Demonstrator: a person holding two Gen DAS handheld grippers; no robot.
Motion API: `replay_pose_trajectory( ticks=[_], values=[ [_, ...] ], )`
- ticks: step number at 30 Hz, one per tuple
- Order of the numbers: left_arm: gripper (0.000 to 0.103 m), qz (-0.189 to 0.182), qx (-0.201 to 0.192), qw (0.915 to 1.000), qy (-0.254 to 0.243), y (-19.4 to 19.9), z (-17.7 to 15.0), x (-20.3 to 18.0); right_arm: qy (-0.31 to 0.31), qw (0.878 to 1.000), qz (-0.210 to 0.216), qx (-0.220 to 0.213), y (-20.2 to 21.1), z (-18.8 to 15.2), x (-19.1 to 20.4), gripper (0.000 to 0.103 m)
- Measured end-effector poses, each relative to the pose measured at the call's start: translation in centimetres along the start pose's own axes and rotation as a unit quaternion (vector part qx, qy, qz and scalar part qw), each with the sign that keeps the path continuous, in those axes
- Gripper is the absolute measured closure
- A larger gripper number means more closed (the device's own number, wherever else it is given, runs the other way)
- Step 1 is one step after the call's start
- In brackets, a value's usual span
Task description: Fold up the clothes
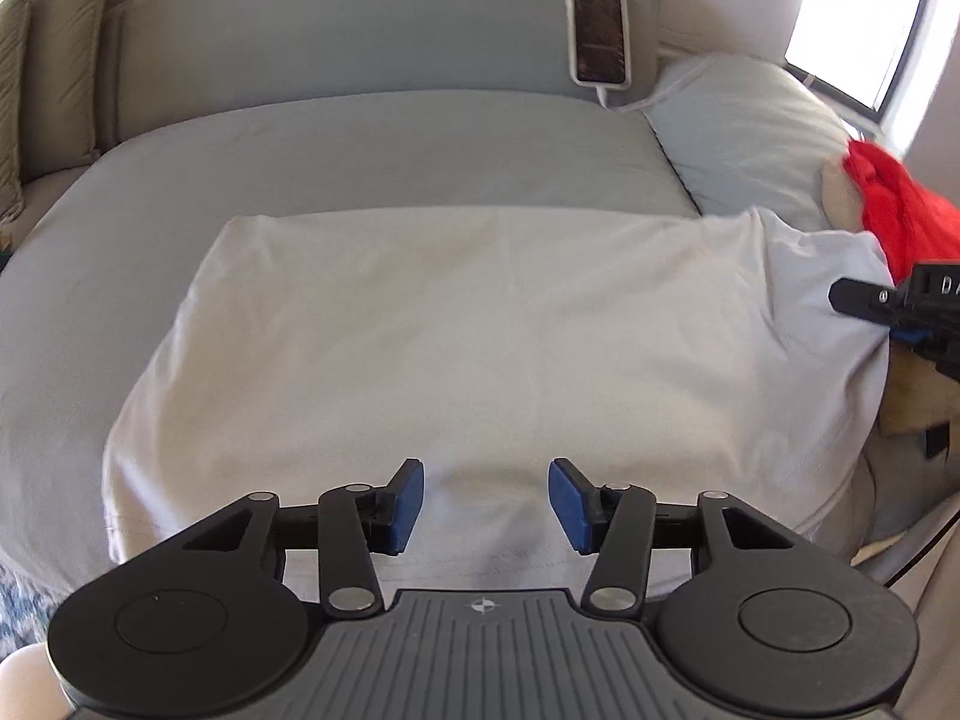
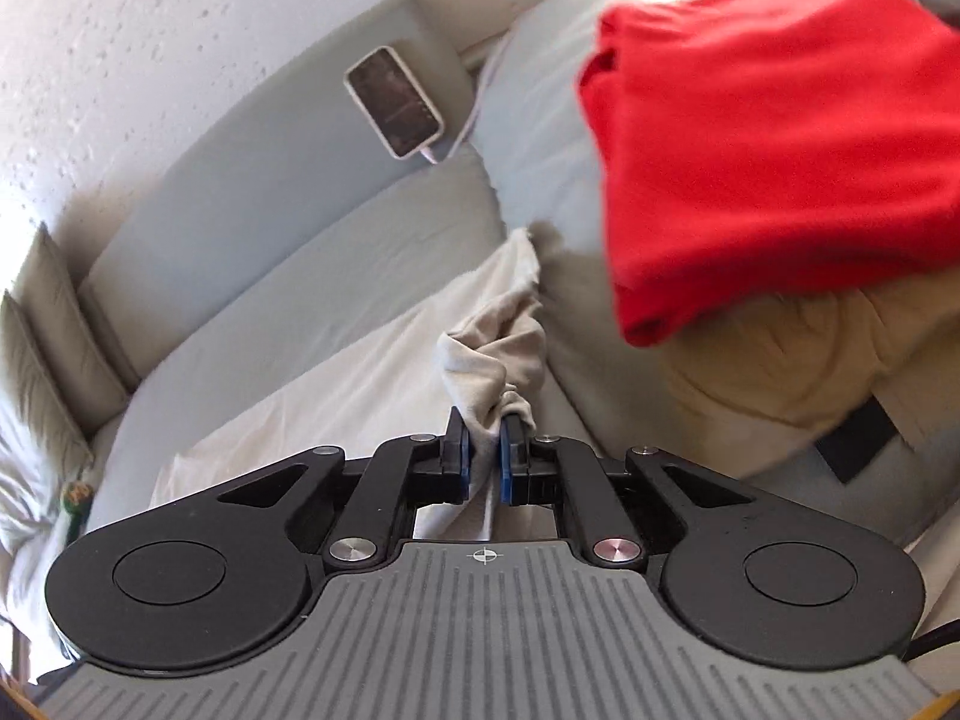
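Grey-sheeted bed [image 1: 372, 144] carries a white shirt [image 1: 456, 324] spread flat, its right end bunched and lifted. A red garment [image 2: 780, 138] rests folded on the pillow [image 1: 744, 120], seemingly done. Right gripper [image 2: 485, 456] is clamped on the shirt's right end; left gripper [image 1: 486, 507] hangs with jaws apart above the near hem, holding nothing. Folding of the shirt appears only begun.

At the right edge of the left wrist view, the right gripper [image 1: 864, 297] bears pale letters; only "D" and part of an "A" are readable.
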State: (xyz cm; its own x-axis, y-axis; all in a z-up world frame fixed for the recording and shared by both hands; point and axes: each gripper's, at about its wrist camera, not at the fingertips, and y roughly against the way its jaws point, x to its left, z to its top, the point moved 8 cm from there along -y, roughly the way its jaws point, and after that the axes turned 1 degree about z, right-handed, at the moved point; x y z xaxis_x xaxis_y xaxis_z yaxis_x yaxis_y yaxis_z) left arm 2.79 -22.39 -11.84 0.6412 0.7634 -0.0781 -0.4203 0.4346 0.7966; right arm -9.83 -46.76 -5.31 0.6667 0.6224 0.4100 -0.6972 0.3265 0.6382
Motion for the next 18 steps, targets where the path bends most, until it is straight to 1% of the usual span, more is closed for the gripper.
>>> replay_pose_trajectory(
  ticks=[2, 4, 5, 7, 8, 9, 10, 12, 13, 15, 16, 18],
  values=[
    [0.050, 0.004, -0.018, 0.9983, 0.056, 2.0, 0.6, 3.0, 0.054, 0.998, 0.003, -0.010, 0.1, 0.9, 3.7, 0.094],
    [0.047, 0.010, -0.035, 0.9934, 0.109, 4.0, 1.0, 6.1, 0.104, 0.994, 0.022, -0.017, -0.3, 0.4, 7.4, 0.094],
    [0.045, 0.023, -0.046, 0.9904, 0.128, 4.9, 1.2, 8.0, 0.130, 0.991, 0.036, -0.020, -0.3, -0.5, 8.9, 0.094],
    [0.044, 0.074, -0.068, 0.9837, 0.149, 6.4, 1.4, 11.6, 0.180, 0.981, 0.065, -0.019, -0.7, -1.9, 12.5, 0.094],
    [0.044, 0.100, -0.079, 0.9790, 0.160, 7.2, 1.5, 13.5, 0.203, 0.976, 0.079, -0.015, -1.1, -3.0, 14.4, 0.094],
    [0.044, 0.122, -0.081, 0.9753, 0.165, 7.6, 1.6, 15.0, 0.225, 0.970, 0.094, -0.010, -1.5, -4.5, 16.4, 0.094],
    [0.044, 0.143, -0.083, 0.9712, 0.171, 8.0, 1.6, 16.6, 0.247, 0.963, 0.106, 0.000, -2.4, -6.3, 18.5, 0.094],
    [0.044, 0.157, -0.071, 0.9660, 0.193, 8.1, 1.0, 18.9, 0.275, 0.952, 0.125, 0.041, -3.7, -10.8, 22.2, 0.094],
    [0.044, 0.156, -0.066, 0.9649, 0.201, 8.1, 0.7, 19.5, 0.286, 0.947, 0.130, 0.067, -4.5, -13.0, 23.6, 0.094],
    [0.044, 0.154, -0.055, 0.9646, 0.207, 7.7, 0.0, 20.0, 0.309, 0.935, 0.124, 0.121, -6.5, -17.2, 25.2, 0.094],
    [0.044, 0.153, -0.050, 0.9645, 0.209, 7.5, -0.4, 20.3, 0.313, 0.933, 0.118, 0.132, -7.1, -18.2, 25.5, 0.094],
    [0.043, 0.144, -0.047, 0.9651, 0.214, 7.4, -0.7, 20.5, 0.310, 0.935, 0.104, 0.135, -8.0, -18.7, 25.8, 0.094]
  ],
)
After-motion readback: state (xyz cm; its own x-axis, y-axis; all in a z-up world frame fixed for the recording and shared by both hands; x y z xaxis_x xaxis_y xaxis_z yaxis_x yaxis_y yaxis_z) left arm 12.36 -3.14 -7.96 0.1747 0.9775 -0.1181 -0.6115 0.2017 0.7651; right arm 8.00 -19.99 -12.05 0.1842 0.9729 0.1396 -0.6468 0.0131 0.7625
